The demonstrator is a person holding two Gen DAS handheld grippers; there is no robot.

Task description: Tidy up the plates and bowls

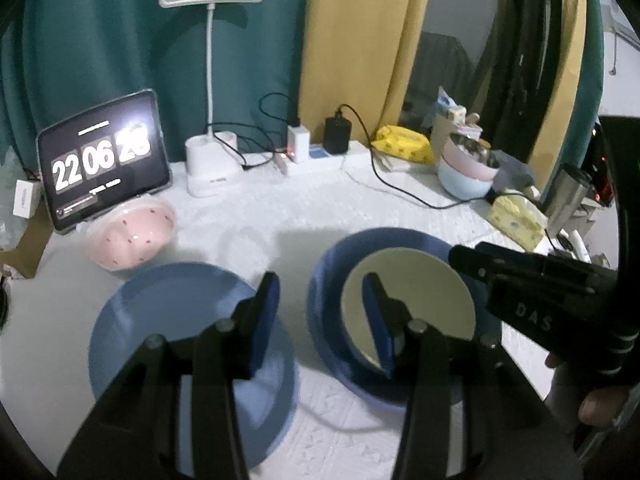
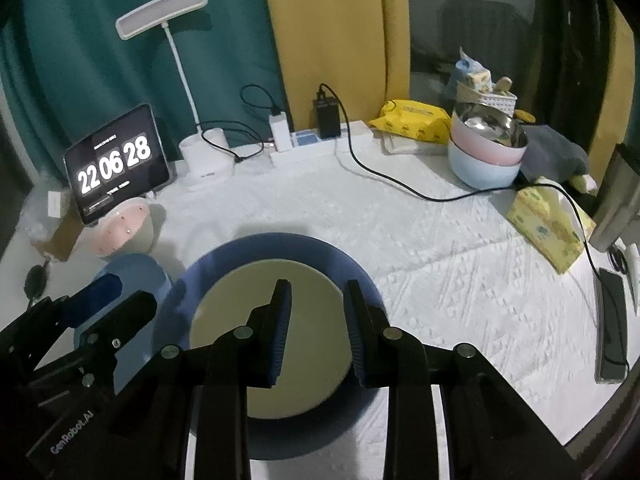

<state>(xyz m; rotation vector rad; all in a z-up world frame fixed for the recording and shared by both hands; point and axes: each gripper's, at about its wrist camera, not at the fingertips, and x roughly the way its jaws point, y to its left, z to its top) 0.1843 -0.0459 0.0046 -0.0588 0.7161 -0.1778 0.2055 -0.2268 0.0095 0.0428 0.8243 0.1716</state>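
A cream plate [image 2: 228, 312] lies inside a larger dark blue plate [image 2: 280, 246] on the white cloth. My right gripper [image 2: 318, 328] hovers just above it, open, with nothing between the pads. A light blue plate [image 1: 172, 308] lies to the left of that pair. My left gripper [image 1: 322, 320] stands open over the gap between the light blue plate and the dark blue plate [image 1: 332, 280], holding nothing. A pink dotted bowl [image 1: 132, 236] leans at the back left. At the back right stands a stack of bowls [image 2: 484, 152]: steel in pink in pale blue.
Along the back stand a tablet clock [image 2: 116, 164], a white desk lamp [image 2: 204, 160] and a power strip [image 2: 316, 146] with chargers; a black cable [image 2: 400, 188] trails across the cloth. A yellow tissue box [image 2: 548, 228] and a phone [image 2: 612, 320] lie at the right.
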